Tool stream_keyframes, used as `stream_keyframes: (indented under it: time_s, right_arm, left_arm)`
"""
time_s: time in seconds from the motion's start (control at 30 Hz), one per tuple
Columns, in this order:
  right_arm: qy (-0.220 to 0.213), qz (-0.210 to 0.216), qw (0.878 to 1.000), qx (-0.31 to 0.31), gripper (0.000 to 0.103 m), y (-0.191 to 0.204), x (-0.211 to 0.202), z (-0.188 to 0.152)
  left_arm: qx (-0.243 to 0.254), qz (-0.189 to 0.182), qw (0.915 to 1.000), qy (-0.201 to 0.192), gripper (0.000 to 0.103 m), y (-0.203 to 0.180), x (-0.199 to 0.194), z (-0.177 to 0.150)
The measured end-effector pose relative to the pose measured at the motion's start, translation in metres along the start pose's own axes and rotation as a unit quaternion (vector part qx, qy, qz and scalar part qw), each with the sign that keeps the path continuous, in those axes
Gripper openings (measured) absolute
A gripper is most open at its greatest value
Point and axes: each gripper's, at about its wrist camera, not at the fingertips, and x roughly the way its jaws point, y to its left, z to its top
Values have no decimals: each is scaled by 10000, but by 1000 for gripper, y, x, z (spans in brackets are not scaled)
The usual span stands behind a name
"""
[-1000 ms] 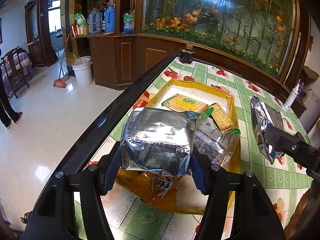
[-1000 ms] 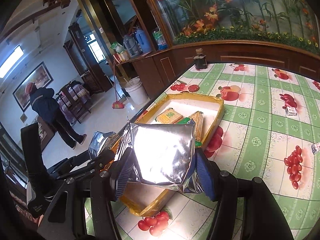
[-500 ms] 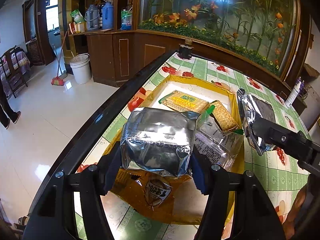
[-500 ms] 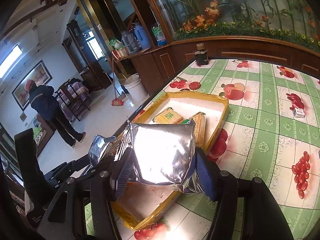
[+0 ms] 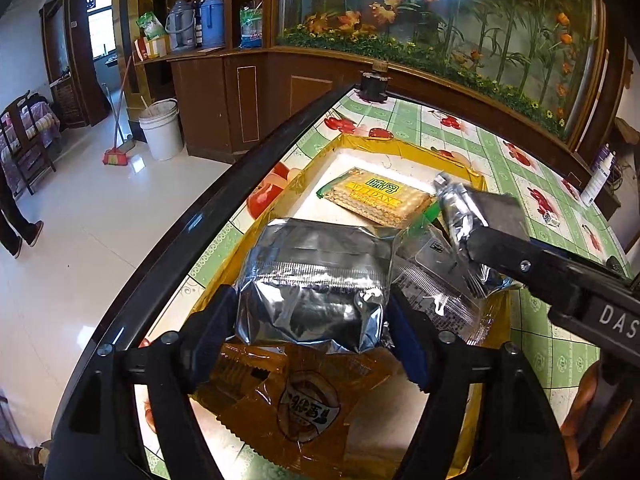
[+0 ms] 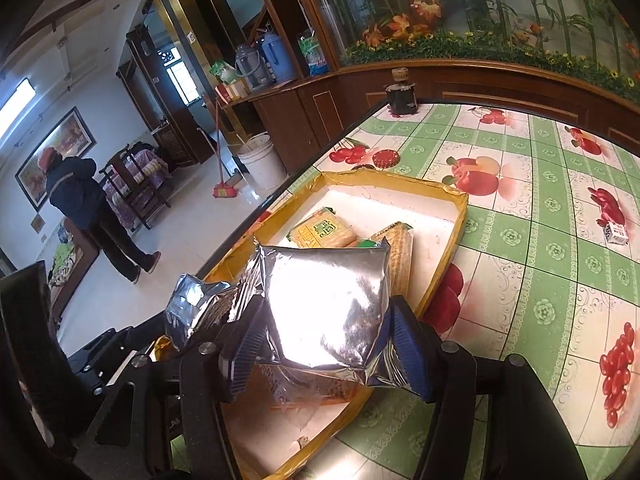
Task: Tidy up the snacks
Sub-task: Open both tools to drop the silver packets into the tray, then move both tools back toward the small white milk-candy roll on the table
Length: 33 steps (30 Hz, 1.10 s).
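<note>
A yellow-rimmed white tray [image 5: 384, 144] [image 6: 400, 178] lies by the table's left edge. In it are cracker packs [image 5: 376, 196] [image 6: 322, 234], a clear-wrapped packet [image 5: 432, 280] and an orange packet [image 5: 304, 400]. My left gripper [image 5: 310, 304] is low over the tray's near end. Its jaws are opening, and a silver foil bag [image 5: 312, 280] [image 6: 200, 308] lies between the pads on the orange packet. My right gripper [image 6: 328, 312] is shut on a second silver foil bag [image 6: 328, 300] [image 5: 464, 216], held over the tray's right side, close beside the left one.
The table's black edge [image 5: 224, 216] runs along the left, with floor beyond it. A dark jar [image 5: 374, 84] [image 6: 401, 98] stands at the far corner. A small white box [image 6: 616, 234] and a white bottle [image 5: 598, 180] are to the right. A person [image 6: 80, 200] stands far off.
Both grippers have come forward and down over the tray. The right one has closed in beside the left with its bag. The left pads have spread apart from their foil bag.
</note>
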Motion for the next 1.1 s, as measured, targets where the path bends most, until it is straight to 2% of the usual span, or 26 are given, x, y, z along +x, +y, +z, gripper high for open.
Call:
stream_keyframes:
  time_s: [0.07, 0.3, 0.4, 0.7, 0.93, 1.1]
  right_arm:
    - [29, 16, 10000, 45, 66, -2, 4, 0]
    - [-6, -14, 9998, 181, 70, -8, -1, 1]
    - [-55, 123, 9992, 370, 80, -11, -8, 2]
    - [-340, 226, 9984, 383, 81, -9, -39, 3]
    - [-431, 277, 9981, 355, 82, -7, -56, -2]
    - [-573, 137, 9975, 381, 82, -18, -79, -14]
  left_arm:
    - [-39, 15, 10000, 22, 83, 1, 1, -1]
    - [-175, -14, 9998, 80, 84, 6, 0, -1]
    - [-214, -42, 9997, 65, 84, 6, -4, -1]
    - [-169, 83, 9992, -356, 84, 3, -35, 0]
    - [-156, 15, 9985, -523, 84, 0, -54, 0]
    - [-50, -85, 9976, -678, 84, -15, -68, 1]
